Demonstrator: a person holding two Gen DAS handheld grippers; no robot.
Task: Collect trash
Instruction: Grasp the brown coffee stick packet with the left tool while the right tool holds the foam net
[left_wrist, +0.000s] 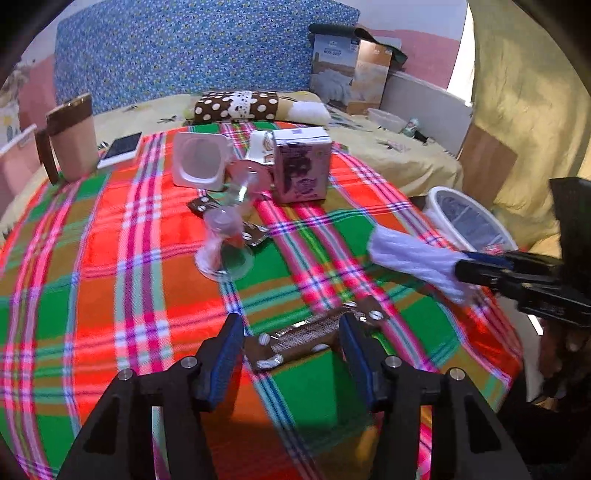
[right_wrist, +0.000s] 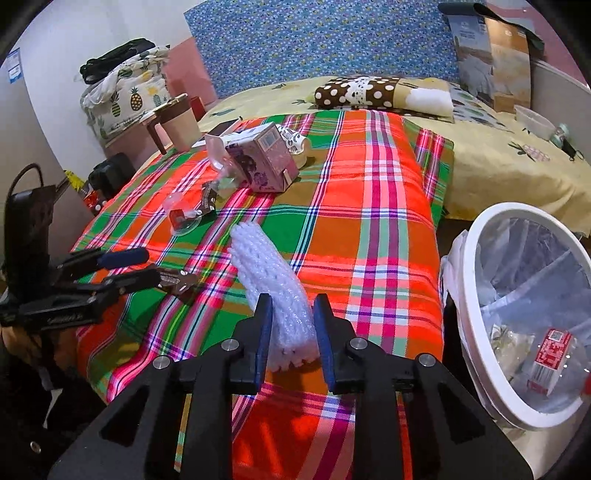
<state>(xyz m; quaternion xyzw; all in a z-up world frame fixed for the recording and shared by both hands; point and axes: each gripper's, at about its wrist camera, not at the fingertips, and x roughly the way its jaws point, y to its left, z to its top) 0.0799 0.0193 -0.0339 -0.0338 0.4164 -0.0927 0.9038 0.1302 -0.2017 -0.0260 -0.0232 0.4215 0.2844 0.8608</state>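
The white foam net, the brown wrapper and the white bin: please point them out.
white foam net (right_wrist: 266, 269), right wrist view, middle of the sleeve.
brown wrapper (left_wrist: 306, 334), left wrist view, its centre.
white bin (right_wrist: 471, 280), right wrist view, left rim.

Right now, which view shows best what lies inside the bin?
The right wrist view: the bin opens toward it, showing a red-labelled bottle inside. The left wrist view shows only its rim and liner at an angle.

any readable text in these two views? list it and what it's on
Nothing reads cleanly.
Tall box at the bed's head: heading too blurred to quote.
Purple carton: print and small code label unreadable.
Red label on the bottle in the bin: code square and bars only, text too small.
Brown wrapper: illegible.
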